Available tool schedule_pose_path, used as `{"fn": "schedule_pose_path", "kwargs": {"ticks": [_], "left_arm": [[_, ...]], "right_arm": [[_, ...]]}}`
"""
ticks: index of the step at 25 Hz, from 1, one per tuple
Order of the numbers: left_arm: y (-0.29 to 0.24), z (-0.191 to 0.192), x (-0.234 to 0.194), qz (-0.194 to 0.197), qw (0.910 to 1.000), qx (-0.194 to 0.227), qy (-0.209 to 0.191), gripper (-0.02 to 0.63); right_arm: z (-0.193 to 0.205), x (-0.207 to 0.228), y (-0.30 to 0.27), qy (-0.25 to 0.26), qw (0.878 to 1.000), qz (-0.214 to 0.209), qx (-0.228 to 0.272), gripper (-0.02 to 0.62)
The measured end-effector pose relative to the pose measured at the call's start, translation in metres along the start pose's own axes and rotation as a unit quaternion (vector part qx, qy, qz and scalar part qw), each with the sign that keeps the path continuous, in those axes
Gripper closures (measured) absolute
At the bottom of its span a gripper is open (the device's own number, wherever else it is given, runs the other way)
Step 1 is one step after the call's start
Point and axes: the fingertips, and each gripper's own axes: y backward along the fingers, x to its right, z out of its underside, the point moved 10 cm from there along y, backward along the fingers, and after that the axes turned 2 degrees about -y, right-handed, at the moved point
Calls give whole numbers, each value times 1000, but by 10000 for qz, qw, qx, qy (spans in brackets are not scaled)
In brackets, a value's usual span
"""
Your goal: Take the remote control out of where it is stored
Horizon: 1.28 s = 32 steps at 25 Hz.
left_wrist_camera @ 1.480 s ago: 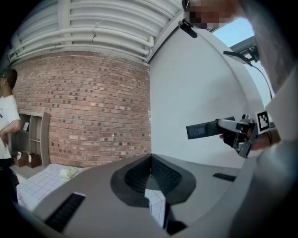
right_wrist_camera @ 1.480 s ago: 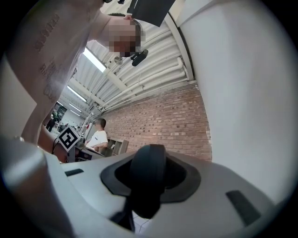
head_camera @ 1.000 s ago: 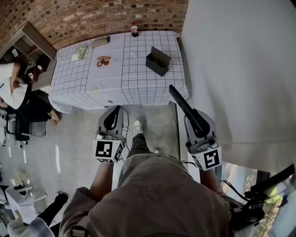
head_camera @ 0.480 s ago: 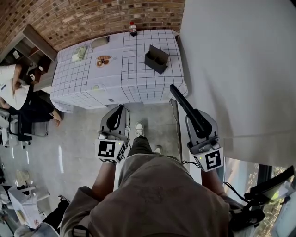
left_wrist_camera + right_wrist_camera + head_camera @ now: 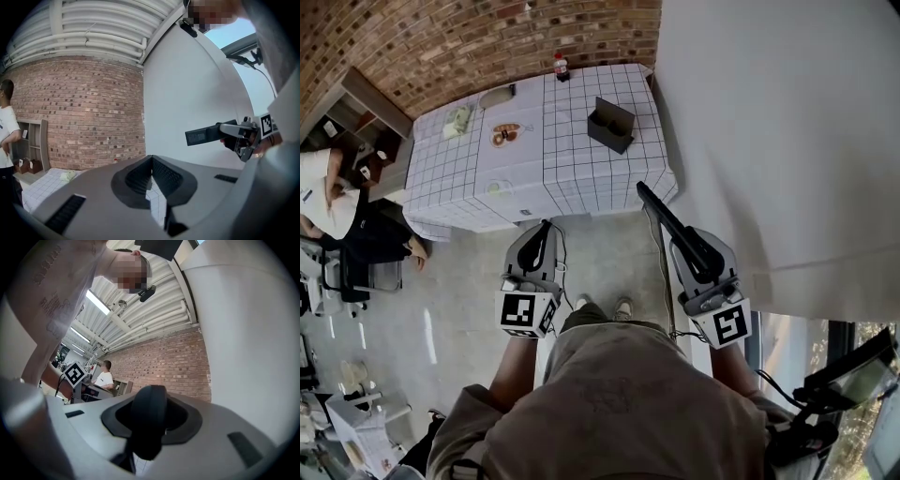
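Extraction step looks done.
Right gripper [image 5: 694, 248] grasps the long black plastic remote control [image 5: 661, 211], centre-right, well apart from the white gridded table [image 5: 581, 178]; left gripper [image 5: 534, 246] clenched empty. Next probably: steady set-down.

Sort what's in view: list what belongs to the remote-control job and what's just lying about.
Belongs to the job:
- remote control, clamped in the right gripper
- black open box on the checked table, possibly where the remote was kept

Just lying about:
- bottle
- plate of food
- pale green bundle
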Motion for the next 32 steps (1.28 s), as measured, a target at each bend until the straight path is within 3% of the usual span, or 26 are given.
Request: {"fn": "schedule_pose_path", "kwargs": {"ticks": [12,32], "left_arm": [[-1,3,-19,364,9993,-15,110,595],[12,-8,-80,347,9986,379,145,595]], "right_arm": [[-4,-23,-13,49,9996,220,-160,480],[-20,-61,-69,265,9993,84,-249,480]]}}
